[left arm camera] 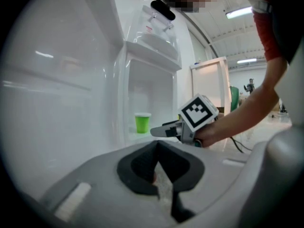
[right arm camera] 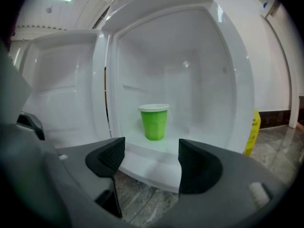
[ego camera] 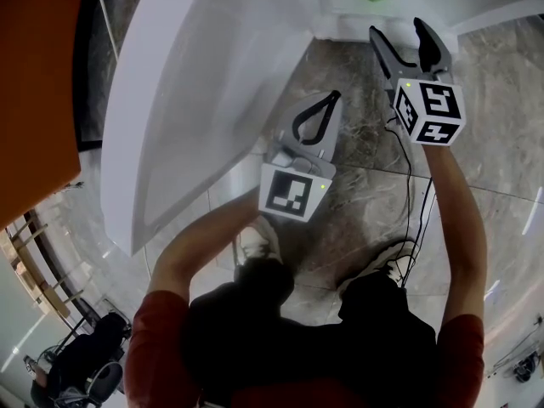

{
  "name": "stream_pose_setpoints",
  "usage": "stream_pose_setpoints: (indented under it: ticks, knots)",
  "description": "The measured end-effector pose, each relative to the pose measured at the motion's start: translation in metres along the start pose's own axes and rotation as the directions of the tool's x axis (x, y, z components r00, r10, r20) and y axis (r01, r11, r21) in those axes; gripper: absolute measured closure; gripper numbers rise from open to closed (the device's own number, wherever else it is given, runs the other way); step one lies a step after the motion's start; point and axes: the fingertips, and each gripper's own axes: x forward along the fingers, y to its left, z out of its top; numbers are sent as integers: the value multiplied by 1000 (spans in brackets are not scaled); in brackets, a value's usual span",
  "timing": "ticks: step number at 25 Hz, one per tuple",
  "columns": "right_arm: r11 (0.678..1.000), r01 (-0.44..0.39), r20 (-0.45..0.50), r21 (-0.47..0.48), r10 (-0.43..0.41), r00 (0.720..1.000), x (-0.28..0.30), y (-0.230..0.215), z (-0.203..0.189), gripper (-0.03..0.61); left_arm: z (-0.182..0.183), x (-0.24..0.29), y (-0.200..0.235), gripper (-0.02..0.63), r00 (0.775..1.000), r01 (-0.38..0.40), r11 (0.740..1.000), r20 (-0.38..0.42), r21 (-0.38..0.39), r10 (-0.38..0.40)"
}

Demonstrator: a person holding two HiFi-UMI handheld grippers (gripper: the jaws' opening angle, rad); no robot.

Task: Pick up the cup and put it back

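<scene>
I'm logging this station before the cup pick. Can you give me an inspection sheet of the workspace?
Surface: white fridge shelf, holds the cup.
Job's things: green plastic cup with white rim, upright on the shelf, untouched.
Clutter: nothing seen.
Grippers: right hand-held gripper open, empty, aimed at the cup from outside the fridge; left hand-held gripper shut, empty, beside the door.
Cables: black cable runs down from the right hand-held gripper.
Surroundings: open white fridge door; marbled tile floor.

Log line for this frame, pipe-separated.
phase: pre-grasp | cup: upright on fridge shelf, untouched | right tongs: open, aimed at cup, short of it | left tongs: shut, empty
</scene>
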Motion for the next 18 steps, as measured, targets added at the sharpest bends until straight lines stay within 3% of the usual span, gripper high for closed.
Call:
stream_pose_setpoints:
  ticks: [7, 18]
  knots:
    - [999, 23, -9, 47, -23, 1000, -44, 6, -22, 242, 0, -2, -1, 614, 1000, -3, 1000, 1, -8, 3]
    - [997, 75, -8, 2, -75, 997, -141, 16, -45, 242, -5, -10, -7, 614, 1000, -3, 1000, -8, -13, 3]
